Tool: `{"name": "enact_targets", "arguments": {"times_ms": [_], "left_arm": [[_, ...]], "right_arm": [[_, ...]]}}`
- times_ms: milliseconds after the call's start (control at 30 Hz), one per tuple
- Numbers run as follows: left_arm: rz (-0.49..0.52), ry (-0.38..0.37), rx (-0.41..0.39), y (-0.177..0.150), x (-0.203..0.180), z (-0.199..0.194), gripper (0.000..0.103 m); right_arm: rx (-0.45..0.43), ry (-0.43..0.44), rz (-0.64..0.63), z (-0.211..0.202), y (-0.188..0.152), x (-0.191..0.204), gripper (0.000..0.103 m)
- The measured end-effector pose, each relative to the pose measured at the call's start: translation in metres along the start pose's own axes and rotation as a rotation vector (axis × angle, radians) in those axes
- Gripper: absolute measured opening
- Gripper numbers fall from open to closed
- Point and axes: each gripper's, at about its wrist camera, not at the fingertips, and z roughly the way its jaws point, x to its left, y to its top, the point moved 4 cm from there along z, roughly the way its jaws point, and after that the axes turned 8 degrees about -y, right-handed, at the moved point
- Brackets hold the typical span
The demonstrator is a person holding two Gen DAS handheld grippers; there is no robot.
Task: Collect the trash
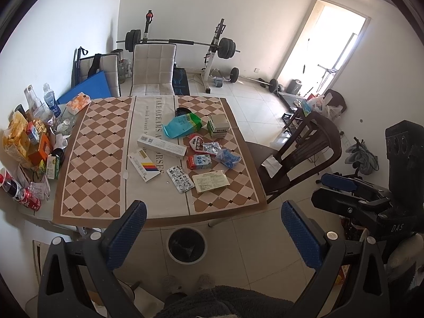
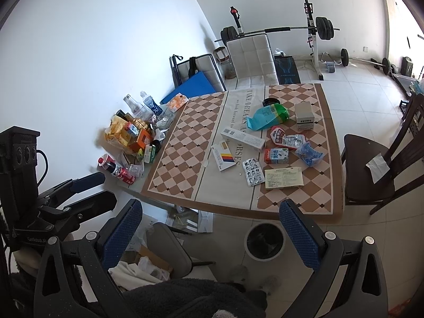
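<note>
Trash lies on the checkered table point(image 1: 87, 159): a long white box point(image 1: 161, 145), a striped white box point(image 1: 144, 165), a blister pack point(image 1: 180, 179), a beige leaflet box point(image 1: 210, 182), a milk carton point(image 1: 198, 161), a blue-green bag point(image 1: 182, 126), a blue wrapper point(image 1: 228, 157). A round bin point(image 1: 186, 243) stands on the floor at the table's near edge. My left gripper point(image 1: 213, 235) is open and empty above the bin. My right gripper point(image 2: 210, 234) is open and empty, short of the table point(image 2: 180, 145); the bin point(image 2: 265, 241) is below it.
Bottles, cans and snack packs point(image 1: 29, 143) crowd the table's left edge. A dark chair point(image 1: 299, 156) stands at the right, a white chair point(image 1: 153, 69) at the far side. A weight bench point(image 1: 212, 45) stands at the back wall. A grey stool point(image 2: 169, 249) is near left.
</note>
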Motion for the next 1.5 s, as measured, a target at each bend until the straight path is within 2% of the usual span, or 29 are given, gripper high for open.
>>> {"name": "enact_targets", "arguments": {"times_ms": [200, 233, 267, 367, 433, 533, 633, 767, 900, 1000, 1100, 1233, 1333, 1433, 1500], "left_arm": [[0.008, -0.016, 0.009, 0.001, 0.007, 0.002, 0.103], [0.012, 0.000, 0.007, 0.003, 0.010, 0.004, 0.103], [0.015, 0.021, 0.003, 0.004, 0.015, 0.005, 0.103], [0.050, 0.187, -0.022, 0.009, 0.036, 0.018, 0.103], [0.073, 0.282, -0.015, 0.011, 0.052, 0.036, 0.103], [0.055, 0.362, 0.035, 0.008, 0.078, 0.078, 0.103], [-0.032, 0.367, 0.134, -0.004, 0.104, 0.132, 0.103], [-0.142, 0.396, 0.277, -0.028, 0.128, 0.205, 0.103], [-0.250, 0.458, 0.383, -0.044, 0.143, 0.261, 0.103], [-0.343, 0.479, 0.419, -0.042, 0.153, 0.300, 0.103], [-0.464, 0.491, 0.442, -0.036, 0.163, 0.336, 0.103], [-0.606, 0.452, 0.481, -0.026, 0.178, 0.390, 0.103], [-0.685, 0.419, 0.512, -0.023, 0.185, 0.421, 0.103], [-0.716, 0.417, 0.538, -0.020, 0.188, 0.441, 0.102], [-0.720, 0.427, 0.552, -0.018, 0.189, 0.449, 0.098]], "right_arm": [[-0.001, 0.000, 0.006, 0.002, -0.001, 0.000, 0.103], [0.000, -0.003, 0.007, 0.002, -0.001, 0.000, 0.103], [-0.001, -0.005, 0.015, 0.001, -0.002, -0.005, 0.103], [0.001, -0.039, 0.062, 0.005, -0.004, -0.014, 0.103], [0.000, -0.099, 0.104, 0.014, -0.004, -0.023, 0.103], [0.023, -0.183, 0.165, 0.039, -0.004, -0.046, 0.103], [0.084, -0.256, 0.200, 0.069, -0.006, -0.073, 0.103], [0.177, -0.310, 0.222, 0.124, -0.003, -0.130, 0.103], [0.275, -0.402, 0.149, 0.201, 0.009, -0.180, 0.103], [0.374, -0.379, 0.131, 0.270, 0.024, -0.224, 0.103], [0.433, -0.366, 0.101, 0.338, 0.045, -0.259, 0.103], [0.513, -0.359, -0.007, 0.420, 0.065, -0.283, 0.103], [0.576, -0.349, -0.083, 0.466, 0.070, -0.290, 0.103], [0.615, -0.327, -0.132, 0.499, 0.072, -0.294, 0.101], [0.639, -0.310, -0.150, 0.515, 0.071, -0.295, 0.093]]}}
